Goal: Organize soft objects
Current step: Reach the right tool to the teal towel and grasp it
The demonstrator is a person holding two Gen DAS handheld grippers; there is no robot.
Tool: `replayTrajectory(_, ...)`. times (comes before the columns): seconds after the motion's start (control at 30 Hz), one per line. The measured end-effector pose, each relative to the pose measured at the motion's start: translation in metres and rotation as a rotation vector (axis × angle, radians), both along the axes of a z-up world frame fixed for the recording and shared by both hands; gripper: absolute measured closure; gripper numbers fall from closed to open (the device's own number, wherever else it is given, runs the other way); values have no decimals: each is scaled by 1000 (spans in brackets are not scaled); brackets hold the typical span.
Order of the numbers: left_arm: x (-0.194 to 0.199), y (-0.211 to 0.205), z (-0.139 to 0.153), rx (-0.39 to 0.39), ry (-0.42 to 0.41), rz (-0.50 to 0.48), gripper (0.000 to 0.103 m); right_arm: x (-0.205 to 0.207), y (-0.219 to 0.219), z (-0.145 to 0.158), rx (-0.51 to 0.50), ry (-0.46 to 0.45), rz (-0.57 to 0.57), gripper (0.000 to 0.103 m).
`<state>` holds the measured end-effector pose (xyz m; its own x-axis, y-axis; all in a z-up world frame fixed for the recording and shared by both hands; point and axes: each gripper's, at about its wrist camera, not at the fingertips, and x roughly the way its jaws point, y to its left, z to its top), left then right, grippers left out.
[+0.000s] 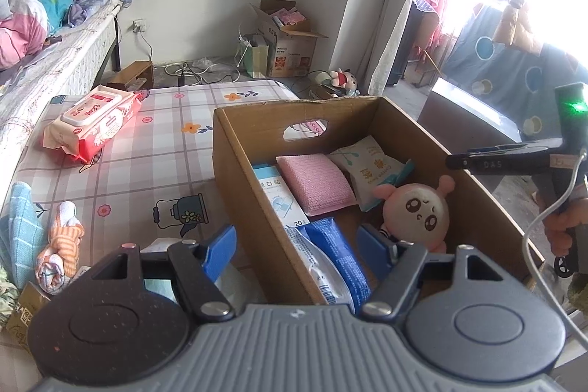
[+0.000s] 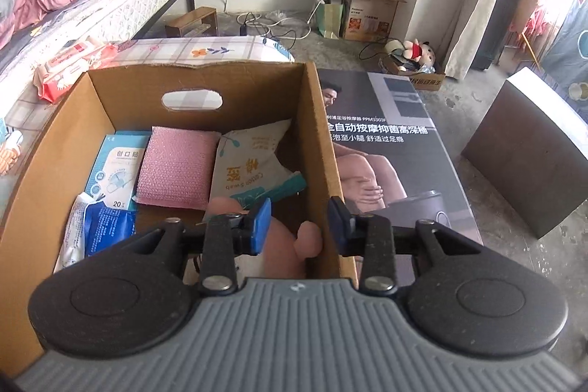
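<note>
Soft things lie gathered in the open cardboard box [image 1: 257, 149], which stands on a checked, flower-printed cloth [image 1: 154, 171]: a pink plush doll [image 1: 419, 208] with a round pale face sits near the box's right wall, and behind it lie a white cotton-swab packet [image 1: 367, 168], a pink sponge pad [image 1: 316, 182], a light-blue plaster box [image 1: 275, 197] and a blue-and-white pouch [image 1: 330, 263]. From the left wrist camera, the left gripper [image 1: 297, 247] hangs over the box's near left wall with its jaws wide apart and nothing between the blue pads; one pad is outside that wall, the other inside, just beside the doll's body but apart from it. From the right wrist camera, the right gripper [image 2: 299, 223] is directly above the doll [image 2: 286, 245], whose pink body shows blurred below and between the fingers. Its jaws are partly parted and the pads do not press on the doll; the box's right wall [image 2: 327, 171] runs up between the two pads, so the left pad is over the box's inside and the right pad over the printed carton [image 2: 386, 142] lying flat beside it. In the left camera's view the right gripper's handle [image 1: 562, 171] shows at the far right, held in a hand [image 1: 558, 226]. Still outside the box, on the cloth, lie a red wet-wipes pack [image 1: 95, 123] well to the left and, nearer the left gripper, a striped orange-and-white rolled cloth [image 1: 60, 245] beside a light-blue checked towel [image 1: 20, 226].
</note>
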<state>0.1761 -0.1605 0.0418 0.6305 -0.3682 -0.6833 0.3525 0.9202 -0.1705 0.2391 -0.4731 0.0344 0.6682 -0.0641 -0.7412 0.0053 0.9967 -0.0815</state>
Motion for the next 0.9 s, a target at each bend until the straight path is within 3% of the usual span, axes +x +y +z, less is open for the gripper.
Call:
replayTrajectory(0.13,-11,7,1,24,-17,-3,24,-18,1,14,79,-42,-36,46)
replayTrajectory(0.3,-28,30,3,37,-36,17,22,-33,9,27,289,-24,-45,41)
replayTrajectory(0.43,-40,59,2,62,-48,65,22,-36,34,32,473,18,17,40)
replayTrajectory(0.73,-49,149,-6,102,-57,273,23,-15,143,48,584,86,226,40)
replayTrajectory(0.9,-35,195,-13,112,-71,387,30,18,225,59,620,139,382,40)
